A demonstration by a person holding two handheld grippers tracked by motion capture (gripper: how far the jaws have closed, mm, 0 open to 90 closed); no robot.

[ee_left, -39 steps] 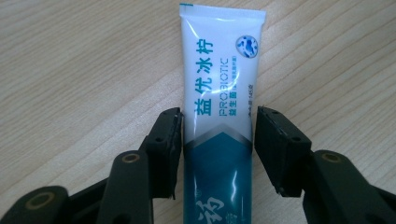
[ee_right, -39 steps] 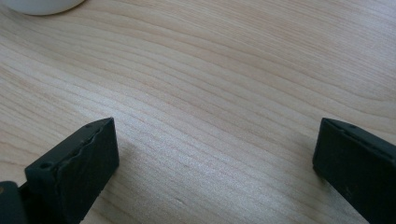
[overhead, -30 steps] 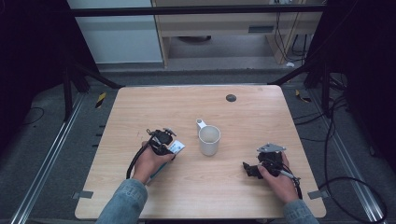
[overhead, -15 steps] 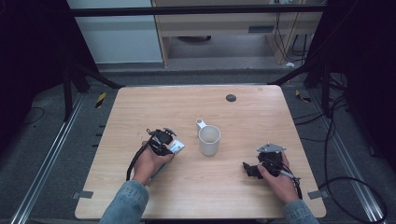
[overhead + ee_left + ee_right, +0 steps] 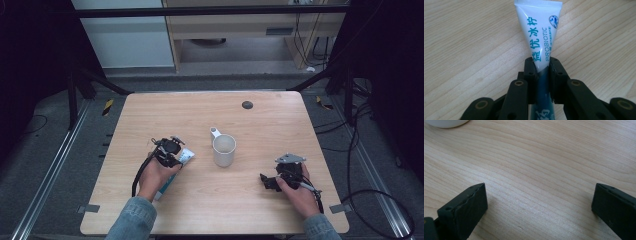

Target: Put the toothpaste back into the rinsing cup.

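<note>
I see blue denim sleeves on both forearms. My left hand-held gripper is black with a looping black cable, brass-ringed screws on its linkage; the right hand-held gripper carries a grey three-cornered plate.

One toothpaste tube, clamped between the left gripper's pads. One white mug, just right of that gripper. Two grippers, the right gripper gaping wide.

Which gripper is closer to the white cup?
The left. The left gripper sits just left of the white cup, its fingers clamped on a toothpaste tube. The right gripper rests farther off, open, nearer the person.
</note>
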